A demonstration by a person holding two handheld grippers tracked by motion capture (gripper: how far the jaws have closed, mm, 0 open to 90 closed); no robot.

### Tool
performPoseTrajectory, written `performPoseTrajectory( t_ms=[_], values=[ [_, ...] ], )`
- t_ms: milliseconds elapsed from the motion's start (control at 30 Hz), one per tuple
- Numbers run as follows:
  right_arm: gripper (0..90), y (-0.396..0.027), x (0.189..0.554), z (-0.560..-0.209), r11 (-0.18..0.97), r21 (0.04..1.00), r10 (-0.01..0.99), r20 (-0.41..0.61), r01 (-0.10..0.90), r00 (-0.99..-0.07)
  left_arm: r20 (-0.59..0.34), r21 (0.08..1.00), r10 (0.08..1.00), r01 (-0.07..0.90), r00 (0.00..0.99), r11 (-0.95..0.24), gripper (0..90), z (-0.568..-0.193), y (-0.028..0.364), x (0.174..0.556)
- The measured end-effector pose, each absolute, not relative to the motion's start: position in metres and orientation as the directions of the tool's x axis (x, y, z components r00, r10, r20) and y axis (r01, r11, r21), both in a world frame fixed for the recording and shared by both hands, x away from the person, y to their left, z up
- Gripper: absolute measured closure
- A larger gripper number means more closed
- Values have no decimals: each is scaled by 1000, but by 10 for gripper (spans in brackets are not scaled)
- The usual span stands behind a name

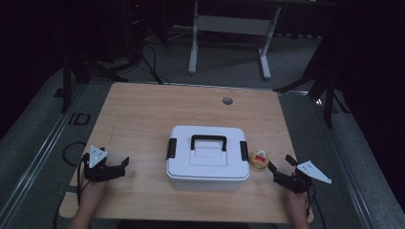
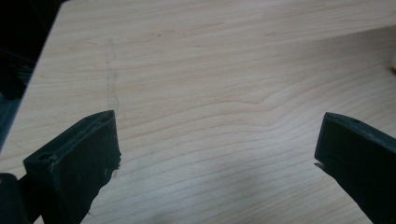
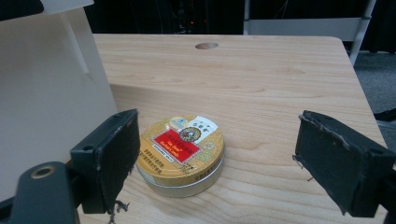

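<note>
Right gripper (image 1: pixel 279 167), lower right of the high view: jaws apart, nothing clamped. Round yellow tin (image 3: pixel 181 152), lower centre of the right gripper view, between those jaws, flat on wooden table (image 1: pixel 143 114), just beside white lidded box (image 1: pixel 208 157). Left gripper (image 1: pixel 119 168), lower left: jaws apart over bare wood.

Tabletop (image 1: pixel 143 109): lidded storage box (image 1: pixel 207 157) at centre toward the near edge, carry handle (image 1: pixel 208 141) on its lid. Round tin (image 1: pixel 260 158) just beside the box's right end. Left tool (image 1: pixel 122 167) left of the box, apart; right tool (image 1: pixel 279 164) just right of the tin, tin between its open jaws, untouched.
</note>
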State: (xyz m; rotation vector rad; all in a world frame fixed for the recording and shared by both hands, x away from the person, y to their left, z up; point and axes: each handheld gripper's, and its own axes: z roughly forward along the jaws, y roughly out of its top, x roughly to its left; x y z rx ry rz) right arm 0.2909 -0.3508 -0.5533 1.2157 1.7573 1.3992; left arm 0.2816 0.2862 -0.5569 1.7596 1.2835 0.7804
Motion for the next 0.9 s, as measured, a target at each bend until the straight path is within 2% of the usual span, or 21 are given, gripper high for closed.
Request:
performPoseTrajectory(
  t_ms=[233, 300, 333, 367, 400, 433, 467, 500, 533, 567, 600, 700, 800, 900],
  values=[
    [137, -351, 291, -553, 36, 954, 905, 95, 297, -416, 7, 863, 946, 476, 324, -169, 0, -557, 288, 283],
    [137, -351, 291, -553, 33, 954, 905, 97, 297, -414, -6, 855, 924, 482, 383, -194, 0, -555, 290, 286],
    [137, -351, 291, -553, 33, 954, 905, 98, 298, -413, -4, 846, 902, 483, 431, -227, 0, -554, 292, 288],
    [137, -351, 291, -553, 33, 954, 905, 98, 298, -413, -4, 846, 902, 483, 431, -227, 0, -554, 292, 288],
    [137, -351, 291, -553, 32, 954, 906, 98, 298, -412, -9, 830, 874, 491, 486, -265, 0, -554, 293, 290],
    [137, -351, 291, -553, 32, 954, 906, 98, 298, -412, -9, 830, 874, 491, 486, -265, 0, -554, 293, 290],
    [137, -351, 291, -553, 34, 954, 906, 97, 299, -412, -19, 810, 841, 501, 541, -304, 0, -554, 294, 293],
    [137, -351, 291, -553, 34, 954, 906, 97, 299, -412, -19, 810, 841, 501, 541, -304, 0, -554, 294, 293],
    [137, -351, 291, -553, 35, 953, 906, 96, 300, -412, -16, 781, 805, 510, 594, -361, 0, -555, 294, 294],
    [137, -351, 291, -553, 35, 953, 906, 96, 300, -412, -16, 781, 805, 510, 594, -361, 0, -555, 294, 294],
    [137, -351, 291, -553, 36, 953, 906, 96, 300, -412, -6, 749, 772, 515, 636, -418, 0, -554, 293, 295],
    [137, -351, 291, -553, 36, 953, 906, 96, 300, -412, -9, 721, 743, 519, 669, -459, 0, -553, 292, 296],
    [137, -351, 291, -553, 35, 953, 906, 97, 302, -412, 27, 666, 708, 516, 705, -539, 0, -550, 290, 297],
    [137, -351, 291, -553, 36, 953, 906, 96, 301, -412, 34, 648, 706, 522, 707, -554, 0, -547, 290, 298]
  ],
)
